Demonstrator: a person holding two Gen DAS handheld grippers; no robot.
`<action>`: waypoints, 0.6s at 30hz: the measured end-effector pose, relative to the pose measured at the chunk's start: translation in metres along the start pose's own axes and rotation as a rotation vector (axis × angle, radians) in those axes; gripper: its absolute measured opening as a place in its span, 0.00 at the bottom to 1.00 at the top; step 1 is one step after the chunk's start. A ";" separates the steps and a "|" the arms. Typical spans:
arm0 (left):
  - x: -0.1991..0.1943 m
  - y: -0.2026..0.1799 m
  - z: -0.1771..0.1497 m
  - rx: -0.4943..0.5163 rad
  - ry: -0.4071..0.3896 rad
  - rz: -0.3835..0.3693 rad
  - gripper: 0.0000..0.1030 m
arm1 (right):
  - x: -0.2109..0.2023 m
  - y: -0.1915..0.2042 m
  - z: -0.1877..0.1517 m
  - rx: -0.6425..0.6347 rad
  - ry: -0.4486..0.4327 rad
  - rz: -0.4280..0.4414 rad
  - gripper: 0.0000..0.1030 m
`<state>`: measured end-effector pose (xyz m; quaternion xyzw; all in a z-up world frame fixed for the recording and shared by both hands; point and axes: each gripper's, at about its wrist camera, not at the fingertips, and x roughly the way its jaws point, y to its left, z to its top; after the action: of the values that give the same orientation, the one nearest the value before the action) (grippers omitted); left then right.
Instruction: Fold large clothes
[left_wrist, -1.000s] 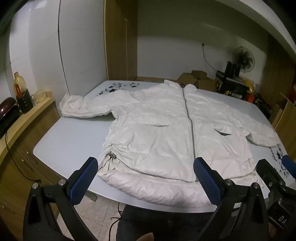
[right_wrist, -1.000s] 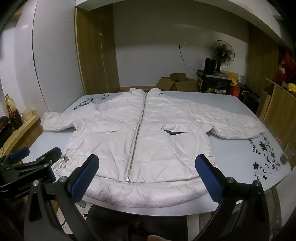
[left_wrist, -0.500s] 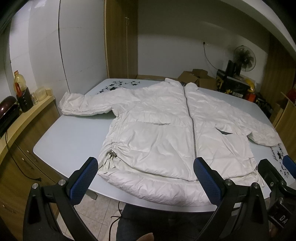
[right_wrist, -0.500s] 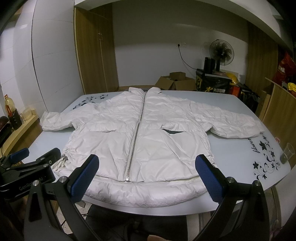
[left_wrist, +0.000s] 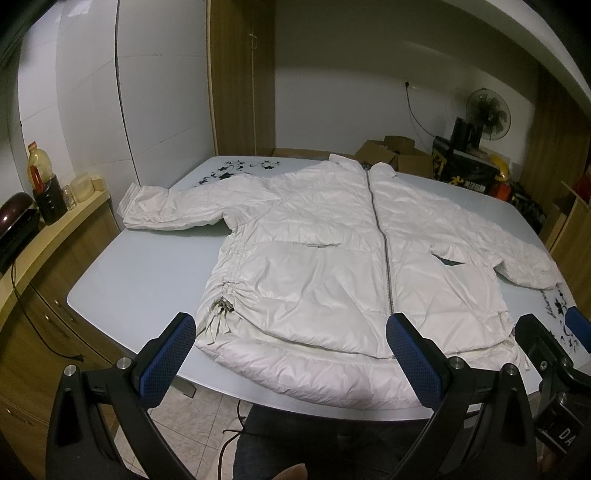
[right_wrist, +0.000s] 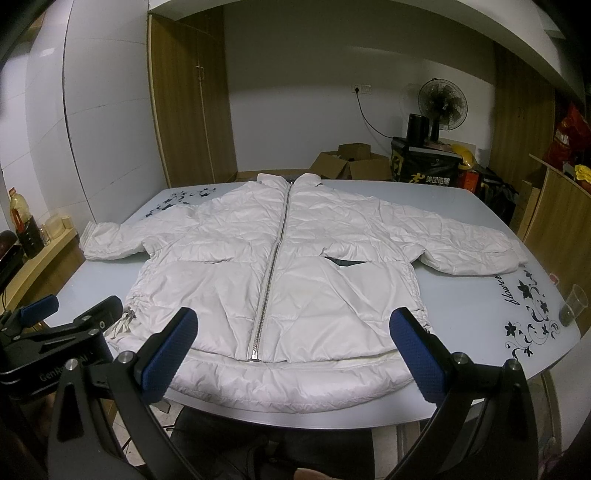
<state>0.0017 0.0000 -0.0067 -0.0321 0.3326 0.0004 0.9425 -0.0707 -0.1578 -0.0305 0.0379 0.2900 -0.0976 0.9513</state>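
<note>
I have the white puffer jacket (left_wrist: 332, 266) lying flat, zipped, on the bench (left_wrist: 147, 280), hem overhanging the near edge. Left gripper (left_wrist: 288, 354) and right gripper (right_wrist: 295, 347) hover with fingers wide, empty. A careless tug could slide the slippery shell off the bench.

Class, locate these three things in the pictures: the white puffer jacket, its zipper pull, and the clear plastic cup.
white puffer jacket (right_wrist: 332, 295), right wrist view, on the front panel right of the zipper.
zipper pull (right_wrist: 254, 355), right wrist view, at the zipper's bottom end.
clear plastic cup (right_wrist: 573, 305), right wrist view, on its side wall.
</note>
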 end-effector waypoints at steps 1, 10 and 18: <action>0.000 0.000 0.000 -0.001 0.000 0.000 1.00 | 0.000 0.000 0.000 0.000 0.001 0.000 1.00; 0.001 0.000 -0.003 0.015 0.016 0.014 1.00 | 0.001 0.001 0.000 0.000 0.001 -0.001 1.00; 0.001 0.000 -0.004 -0.003 0.021 0.000 1.00 | 0.001 0.001 0.000 0.000 0.002 -0.002 1.00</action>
<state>0.0002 -0.0005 -0.0101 -0.0336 0.3425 0.0005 0.9389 -0.0698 -0.1570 -0.0306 0.0376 0.2909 -0.0985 0.9509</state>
